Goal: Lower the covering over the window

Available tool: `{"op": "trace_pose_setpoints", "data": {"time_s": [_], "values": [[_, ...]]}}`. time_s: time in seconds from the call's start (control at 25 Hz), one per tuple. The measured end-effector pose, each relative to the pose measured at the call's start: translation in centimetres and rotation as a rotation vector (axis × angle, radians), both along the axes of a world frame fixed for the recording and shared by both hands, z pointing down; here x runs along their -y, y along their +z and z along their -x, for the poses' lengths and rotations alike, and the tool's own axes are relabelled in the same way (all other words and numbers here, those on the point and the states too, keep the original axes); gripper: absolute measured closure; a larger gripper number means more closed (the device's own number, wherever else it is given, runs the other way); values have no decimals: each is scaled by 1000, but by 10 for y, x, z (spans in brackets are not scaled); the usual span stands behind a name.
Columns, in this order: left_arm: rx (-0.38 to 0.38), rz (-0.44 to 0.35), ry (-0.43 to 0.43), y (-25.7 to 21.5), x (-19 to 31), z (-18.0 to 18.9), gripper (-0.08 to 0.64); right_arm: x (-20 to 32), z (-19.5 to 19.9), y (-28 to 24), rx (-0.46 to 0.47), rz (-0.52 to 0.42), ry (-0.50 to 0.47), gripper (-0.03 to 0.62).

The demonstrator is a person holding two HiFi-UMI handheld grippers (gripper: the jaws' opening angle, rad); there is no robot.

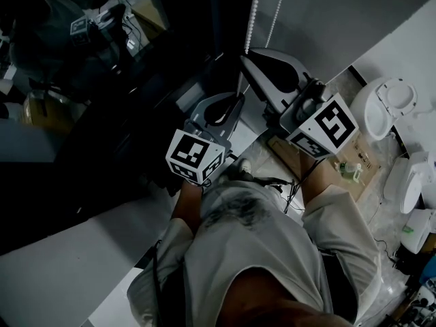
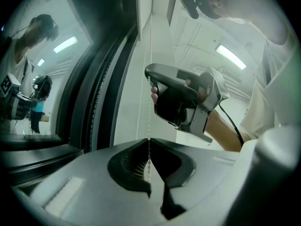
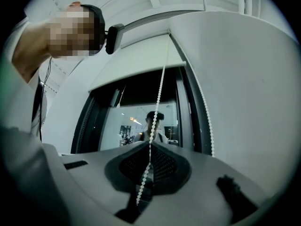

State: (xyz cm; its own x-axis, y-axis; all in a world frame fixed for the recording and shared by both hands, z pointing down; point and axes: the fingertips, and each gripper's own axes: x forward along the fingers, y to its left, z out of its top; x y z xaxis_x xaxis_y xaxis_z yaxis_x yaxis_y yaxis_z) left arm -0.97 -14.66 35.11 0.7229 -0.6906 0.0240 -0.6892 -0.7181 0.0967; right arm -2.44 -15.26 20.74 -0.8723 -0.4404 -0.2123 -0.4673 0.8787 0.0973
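Window (image 3: 136,121): dark glazing on the left of the scene, almost fully uncovered. Roller blind (image 3: 141,62): white, wound up at the head of the window, only a short band showing; the lowering has barely begun or not begun. Right gripper (image 3: 150,142): jaws brought together on the bead chain (image 3: 157,98), which runs from the jaw tips straight up to the blind's right end. Left gripper (image 2: 149,139): jaws likewise pinched onto the bead chain (image 2: 149,121), and its view shows the right gripper above it, apparently on the same strand. Governing relation: the chain's long axis is vertical, hanging beside the grey wall (image 1: 340,19) at the window's right edge; a second strand hangs free just to the right. The right gripper sits higher, the left lower and nearer the person. Both forearms are raised, with the grippers tilted upward along the chain. Judgement: a downward pull is called for; whether this strand lowers the blind cannot be told.
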Motion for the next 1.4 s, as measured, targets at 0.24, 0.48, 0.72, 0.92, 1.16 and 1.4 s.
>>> {"op": "trace_pose_setpoints", "data": {"time_s": [0.24,0.48,0.72,0.92,1.16,1.4], "values": [[2,82,3,33,-4,-3,543,1,8,33,-82,65,-12,574],[24,158,1,68,-7,-6,541,5,12,68,-116,140,-20,574],[27,202,-4,89,-10,-7,541,5,13,89,-112,188,-23,574],[44,240,-5,106,-16,-8,541,3,14,108,-145,214,-12,574],[57,293,-5,128,-26,-10,541,0,14,133,-174,254,-1,574],[56,283,-15,129,-33,-8,537,-3,10,146,-193,272,10,574]]}}
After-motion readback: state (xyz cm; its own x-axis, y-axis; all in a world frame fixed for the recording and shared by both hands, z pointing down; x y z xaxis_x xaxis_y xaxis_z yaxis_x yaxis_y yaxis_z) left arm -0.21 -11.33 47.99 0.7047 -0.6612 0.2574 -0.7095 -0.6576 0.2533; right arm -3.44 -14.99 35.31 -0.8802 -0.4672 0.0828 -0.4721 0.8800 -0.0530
